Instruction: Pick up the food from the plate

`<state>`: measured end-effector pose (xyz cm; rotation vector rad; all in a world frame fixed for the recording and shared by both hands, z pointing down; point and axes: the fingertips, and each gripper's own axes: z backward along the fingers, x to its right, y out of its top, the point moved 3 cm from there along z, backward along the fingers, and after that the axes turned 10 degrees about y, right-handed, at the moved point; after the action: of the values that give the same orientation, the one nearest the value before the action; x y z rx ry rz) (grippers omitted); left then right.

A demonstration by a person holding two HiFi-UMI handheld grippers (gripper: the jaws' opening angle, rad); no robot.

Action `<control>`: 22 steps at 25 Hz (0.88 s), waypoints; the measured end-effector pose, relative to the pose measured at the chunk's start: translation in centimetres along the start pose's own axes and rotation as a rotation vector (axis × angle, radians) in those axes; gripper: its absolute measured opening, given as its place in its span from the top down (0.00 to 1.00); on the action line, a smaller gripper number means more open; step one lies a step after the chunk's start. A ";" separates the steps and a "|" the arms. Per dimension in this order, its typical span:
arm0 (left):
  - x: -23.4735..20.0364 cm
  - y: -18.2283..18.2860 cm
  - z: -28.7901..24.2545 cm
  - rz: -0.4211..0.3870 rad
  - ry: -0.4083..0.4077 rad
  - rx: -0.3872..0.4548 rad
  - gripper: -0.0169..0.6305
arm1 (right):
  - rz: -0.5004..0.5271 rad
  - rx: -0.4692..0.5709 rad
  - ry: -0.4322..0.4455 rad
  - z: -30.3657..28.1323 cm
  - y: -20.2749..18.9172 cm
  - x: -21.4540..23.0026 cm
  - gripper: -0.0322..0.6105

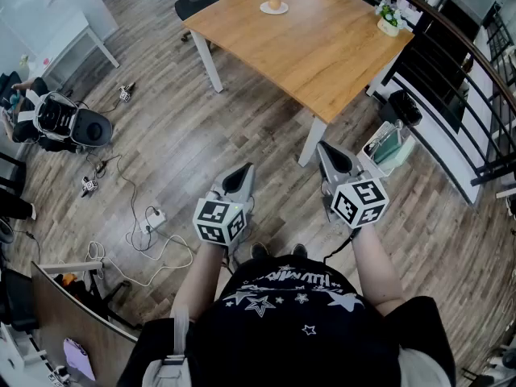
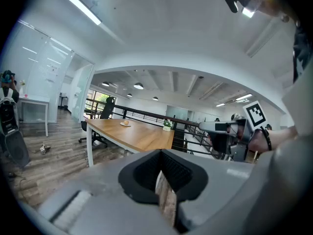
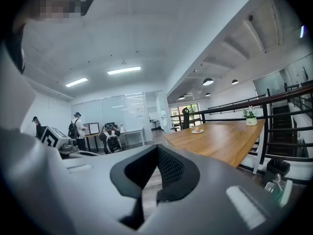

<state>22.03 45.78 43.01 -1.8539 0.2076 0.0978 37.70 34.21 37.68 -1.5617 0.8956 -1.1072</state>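
Two grippers are held out side by side in front of the person's waist, forearms stretched forward, both aimed a little below level toward the wooden table [image 1: 330, 51]. The left gripper [image 1: 240, 172] has its jaws pressed together at the tips, with nothing between them. The right gripper [image 1: 326, 150] is likewise closed and empty. The food [image 1: 274, 4], a small round orange-tan piece, sits on a white plate [image 1: 265, 9] near the table's far edge. It lies well apart from both pairs of jaws, ahead of them and roughly between their lines of aim, across a stretch of plank floor [image 1: 185, 135].
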 end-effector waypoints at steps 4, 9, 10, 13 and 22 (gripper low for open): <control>-1.0 0.4 0.4 -0.003 0.004 0.011 0.97 | 0.003 -0.004 0.001 -0.5 -0.1 -0.7 0.95; -1.7 0.4 1.2 -0.004 0.008 0.019 0.97 | 0.008 -0.008 -0.002 -0.7 -0.5 -1.5 0.95; -1.8 0.4 1.4 -0.005 0.007 0.020 0.97 | 0.009 -0.010 -0.002 -0.8 -0.5 -1.6 0.95; -2.4 0.4 2.0 -0.004 0.010 0.024 0.97 | 0.013 -0.017 0.001 -1.3 -0.6 -2.2 0.95; -6.4 -0.4 4.3 0.029 0.025 0.012 0.97 | 0.010 0.021 0.014 -5.0 -0.2 -4.3 0.95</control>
<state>16.01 50.60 43.28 -1.8408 0.2520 0.0934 31.61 36.76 37.42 -1.5325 0.8970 -1.1185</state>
